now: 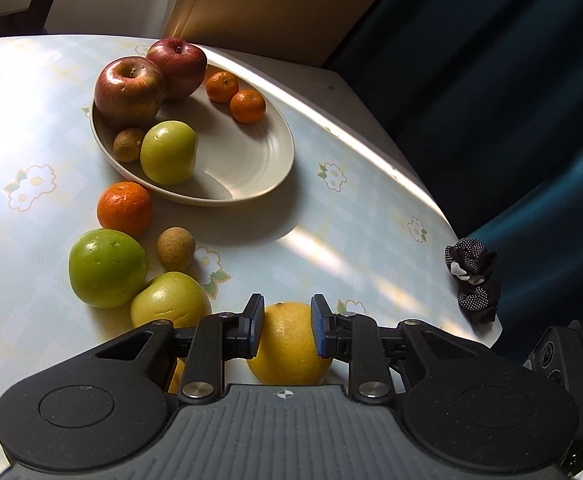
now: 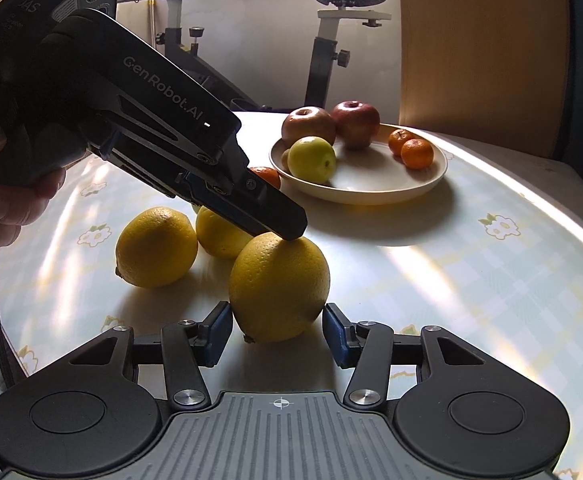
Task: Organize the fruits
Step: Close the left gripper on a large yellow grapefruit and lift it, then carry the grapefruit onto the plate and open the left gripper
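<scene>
A yellow lemon (image 1: 289,354) (image 2: 279,286) lies on the table. My left gripper (image 1: 287,326) is shut on it, seen from the side in the right wrist view (image 2: 287,236). My right gripper (image 2: 277,330) is open, its pads either side of the same lemon, not touching. Two more lemons (image 2: 156,252) (image 2: 217,234) lie behind. A cream plate (image 1: 247,168) (image 2: 371,190) holds two red apples (image 1: 129,92), a green apple (image 1: 168,152), two mandarins (image 1: 247,106) and a small brown fruit (image 1: 128,145).
Beside the plate lie a mandarin (image 1: 124,208), a brown fruit (image 1: 175,249), a green apple (image 1: 107,267) and a yellow-green apple (image 1: 170,306). A black scrunchie (image 1: 473,280) sits at the table's right edge. An exercise bike (image 2: 331,40) stands behind.
</scene>
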A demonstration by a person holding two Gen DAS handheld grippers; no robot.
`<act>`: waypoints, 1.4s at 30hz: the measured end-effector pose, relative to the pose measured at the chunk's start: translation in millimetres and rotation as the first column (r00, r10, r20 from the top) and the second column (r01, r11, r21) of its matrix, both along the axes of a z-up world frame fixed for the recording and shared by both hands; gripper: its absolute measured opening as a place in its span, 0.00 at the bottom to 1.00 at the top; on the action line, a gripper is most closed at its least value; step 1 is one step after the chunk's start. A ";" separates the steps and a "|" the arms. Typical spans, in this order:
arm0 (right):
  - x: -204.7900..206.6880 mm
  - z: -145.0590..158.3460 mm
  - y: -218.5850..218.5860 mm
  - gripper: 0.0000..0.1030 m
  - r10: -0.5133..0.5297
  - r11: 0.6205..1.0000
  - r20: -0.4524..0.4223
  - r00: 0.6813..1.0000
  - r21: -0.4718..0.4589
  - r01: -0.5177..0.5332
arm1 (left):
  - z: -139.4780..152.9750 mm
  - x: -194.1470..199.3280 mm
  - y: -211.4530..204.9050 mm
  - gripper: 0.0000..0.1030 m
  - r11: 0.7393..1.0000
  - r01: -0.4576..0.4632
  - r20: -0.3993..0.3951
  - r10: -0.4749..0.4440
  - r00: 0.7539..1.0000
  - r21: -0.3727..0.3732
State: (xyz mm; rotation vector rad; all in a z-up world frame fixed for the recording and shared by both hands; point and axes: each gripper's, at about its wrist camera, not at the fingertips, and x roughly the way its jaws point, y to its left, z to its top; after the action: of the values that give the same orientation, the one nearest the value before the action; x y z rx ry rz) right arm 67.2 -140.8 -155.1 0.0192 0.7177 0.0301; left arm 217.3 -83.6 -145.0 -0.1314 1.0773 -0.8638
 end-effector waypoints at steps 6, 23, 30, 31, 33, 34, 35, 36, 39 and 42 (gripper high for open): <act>-0.8 -0.7 -4.2 0.44 0.008 1.000 0.012 1.000 0.002 -0.008 | -2.7 3.8 -3.7 0.35 1.000 0.014 -0.026 -0.014 1.000 -0.012; 1.9 -0.3 -10.4 0.44 0.001 0.998 0.019 1.000 0.064 -0.002 | -5.2 12.4 -9.1 0.37 0.999 0.035 -0.037 -0.034 0.999 0.015; 7.2 11.3 -18.0 0.44 0.002 0.999 0.056 0.998 0.038 -0.004 | 4.4 14.0 -14.7 0.37 0.999 0.041 0.003 -0.041 0.999 0.007; 9.3 14.5 -20.4 0.44 0.003 0.999 0.063 0.998 0.035 -0.006 | 6.1 15.4 -14.9 0.37 0.999 0.037 0.004 -0.037 0.999 0.001; 14.4 19.5 -24.8 0.44 0.008 1.000 0.072 0.997 0.023 -0.010 | 12.6 19.9 -16.8 0.37 1.000 0.029 0.013 -0.029 0.999 -0.010; 18.4 22.4 -27.5 0.44 0.012 1.000 0.076 0.997 0.015 -0.013 | 15.7 21.8 -18.0 0.37 1.000 0.028 0.021 -0.027 0.999 -0.012; 22.6 25.2 -30.4 0.44 0.016 1.000 0.080 0.997 0.007 -0.017 | 18.7 23.8 -19.5 0.37 1.000 0.026 0.031 -0.026 0.999 -0.013; 26.1 27.4 -32.8 0.44 0.019 1.000 0.084 0.996 0.003 -0.019 | 22.4 26.4 -21.7 0.37 1.000 0.025 0.041 -0.025 0.999 -0.012; 40.0 36.5 -40.6 0.44 0.029 1.000 0.096 0.995 -0.011 -0.028 | 32.6 35.9 -24.8 0.37 1.000 0.021 0.067 -0.020 0.998 -0.018; 55.6 41.7 -46.8 0.44 0.046 0.999 0.100 0.994 -0.026 -0.044 | 40.0 48.7 -26.7 0.37 0.999 0.006 0.070 -0.004 0.998 -0.031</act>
State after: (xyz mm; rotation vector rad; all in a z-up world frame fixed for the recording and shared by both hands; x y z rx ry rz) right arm 122.8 -187.6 -113.4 -0.0209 0.6179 0.0651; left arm 266.0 -110.3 -105.0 -0.1237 0.9990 -0.8843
